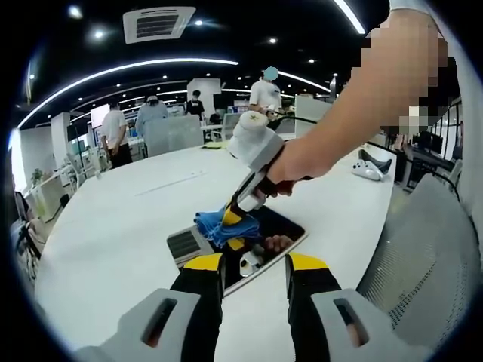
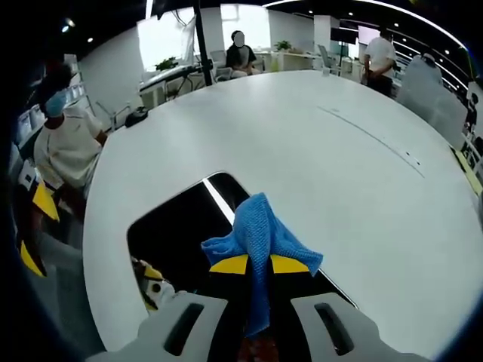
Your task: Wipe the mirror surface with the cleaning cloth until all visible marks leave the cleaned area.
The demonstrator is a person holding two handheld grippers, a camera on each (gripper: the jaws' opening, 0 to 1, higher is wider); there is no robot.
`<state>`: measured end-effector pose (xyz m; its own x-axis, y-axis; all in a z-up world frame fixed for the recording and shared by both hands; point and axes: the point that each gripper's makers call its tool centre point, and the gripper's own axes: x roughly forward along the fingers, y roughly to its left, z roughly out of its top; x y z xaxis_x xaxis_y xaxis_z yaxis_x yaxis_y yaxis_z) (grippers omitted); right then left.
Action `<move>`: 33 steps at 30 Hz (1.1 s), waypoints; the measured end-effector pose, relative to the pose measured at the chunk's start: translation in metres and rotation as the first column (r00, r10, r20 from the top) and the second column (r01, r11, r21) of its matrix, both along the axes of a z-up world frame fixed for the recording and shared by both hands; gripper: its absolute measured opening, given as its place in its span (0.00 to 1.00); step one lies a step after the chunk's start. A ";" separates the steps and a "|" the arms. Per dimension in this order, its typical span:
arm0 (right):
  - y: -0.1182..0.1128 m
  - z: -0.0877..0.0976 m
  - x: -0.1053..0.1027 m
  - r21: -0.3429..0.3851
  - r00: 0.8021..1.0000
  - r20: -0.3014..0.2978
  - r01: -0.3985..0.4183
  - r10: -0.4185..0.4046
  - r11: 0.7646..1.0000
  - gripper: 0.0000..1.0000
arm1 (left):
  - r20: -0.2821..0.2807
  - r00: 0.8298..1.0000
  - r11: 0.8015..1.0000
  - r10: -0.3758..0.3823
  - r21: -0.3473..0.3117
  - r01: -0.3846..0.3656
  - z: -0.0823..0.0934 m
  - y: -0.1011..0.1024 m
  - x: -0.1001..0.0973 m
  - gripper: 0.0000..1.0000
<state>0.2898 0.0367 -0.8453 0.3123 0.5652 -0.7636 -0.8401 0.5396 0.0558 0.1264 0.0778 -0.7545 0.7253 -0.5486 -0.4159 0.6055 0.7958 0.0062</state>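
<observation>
A dark rectangular mirror (image 1: 285,225) lies flat on the white table (image 1: 113,226), just ahead of my left gripper (image 1: 255,264). That gripper stands open with nothing between its yellow-tipped jaws. My right gripper (image 1: 235,213) comes down from the right on a person's arm and is shut on a blue cleaning cloth (image 1: 215,225), which it presses onto the mirror's middle. In the right gripper view the cloth (image 2: 260,230) is bunched between the right gripper (image 2: 260,264) jaws over the mirror (image 2: 170,234), whose glass reflects ceiling lights and a gripper.
A grey mesh chair (image 1: 423,256) stands close at the table's right edge. A white device (image 1: 370,167) rests farther right on the table. Several people stand at desks beyond the far edge. A seated person (image 2: 64,154) is at the table's left side.
</observation>
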 end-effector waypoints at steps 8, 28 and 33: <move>0.005 0.000 0.000 0.003 1.000 -0.002 -0.009 0.009 1.000 0.04 | 0.000 1.000 1.000 0.010 -0.005 -0.010 0.001 0.001 0.001 0.31; 0.019 0.000 -0.002 0.001 0.999 -0.005 -0.036 0.036 0.999 0.04 | 0.003 1.000 1.000 0.010 -0.008 -0.010 0.001 0.001 0.001 0.31; 0.022 0.000 -0.002 0.005 0.999 -0.005 -0.041 0.041 0.999 0.04 | 0.003 1.000 1.000 0.009 -0.008 -0.009 0.002 0.001 0.001 0.31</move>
